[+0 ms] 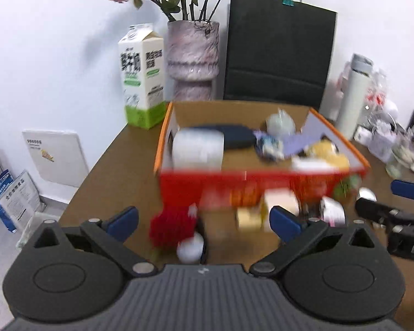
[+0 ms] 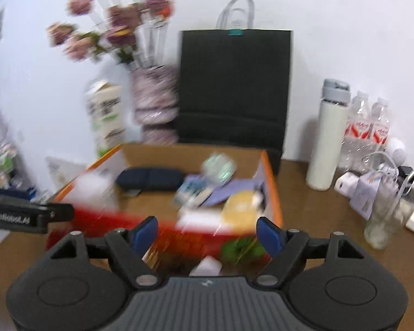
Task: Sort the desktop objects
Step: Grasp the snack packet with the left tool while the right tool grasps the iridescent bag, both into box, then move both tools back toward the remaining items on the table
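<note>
Both tongs, left and right, gape empty; best steady before picking blurred clutter beside the orange cardboard box.

My left gripper is matt black plastic with smooth blue finger pads and dull metal pivot pins; my right gripper looks the same. The brown wooden tabletop has a low sheen. The open cardboard box is raw brown inside, printed red and orange outside. Behind it stand a matt black paper bag, a printed white-and-green paper carton and a marbled pink vase — glossy. The white bottle looks smooth, satin.
</note>
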Tool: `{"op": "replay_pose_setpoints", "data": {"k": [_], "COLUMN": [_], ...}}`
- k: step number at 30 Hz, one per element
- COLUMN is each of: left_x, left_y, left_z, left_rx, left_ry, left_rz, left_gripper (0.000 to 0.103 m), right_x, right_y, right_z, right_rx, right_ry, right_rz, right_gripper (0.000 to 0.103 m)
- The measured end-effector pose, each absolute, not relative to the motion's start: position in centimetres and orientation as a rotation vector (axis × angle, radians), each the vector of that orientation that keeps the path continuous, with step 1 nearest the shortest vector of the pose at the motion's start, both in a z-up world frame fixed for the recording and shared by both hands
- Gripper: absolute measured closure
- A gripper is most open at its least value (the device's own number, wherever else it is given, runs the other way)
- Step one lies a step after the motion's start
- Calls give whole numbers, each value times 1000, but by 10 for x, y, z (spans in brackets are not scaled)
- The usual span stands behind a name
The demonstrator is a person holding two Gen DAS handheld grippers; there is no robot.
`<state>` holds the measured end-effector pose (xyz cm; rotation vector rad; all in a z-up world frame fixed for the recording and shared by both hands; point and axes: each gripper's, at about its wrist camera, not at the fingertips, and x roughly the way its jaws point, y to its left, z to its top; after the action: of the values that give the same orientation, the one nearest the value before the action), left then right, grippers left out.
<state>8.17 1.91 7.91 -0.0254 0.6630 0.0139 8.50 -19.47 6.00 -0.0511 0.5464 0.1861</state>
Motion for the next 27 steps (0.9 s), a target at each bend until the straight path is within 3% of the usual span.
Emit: {"op": "replay_pose_setpoints", "data": {"k": [13, 27], "left_x": [-36, -50], "left_y": [6, -4], "left_z": [19, 5], "left_rx": [-24, 6], "left_ry": [717, 740], "left_rz": [5, 5], "left_gripper": [0, 0], "right_x": [-61, -85], "right_y": [-176, -178], "right_z": [4, -9], "right_rx": [41, 55], "right_ry": [575, 591], "right_rz": [141, 121], "right_gripper": [25, 24]}}
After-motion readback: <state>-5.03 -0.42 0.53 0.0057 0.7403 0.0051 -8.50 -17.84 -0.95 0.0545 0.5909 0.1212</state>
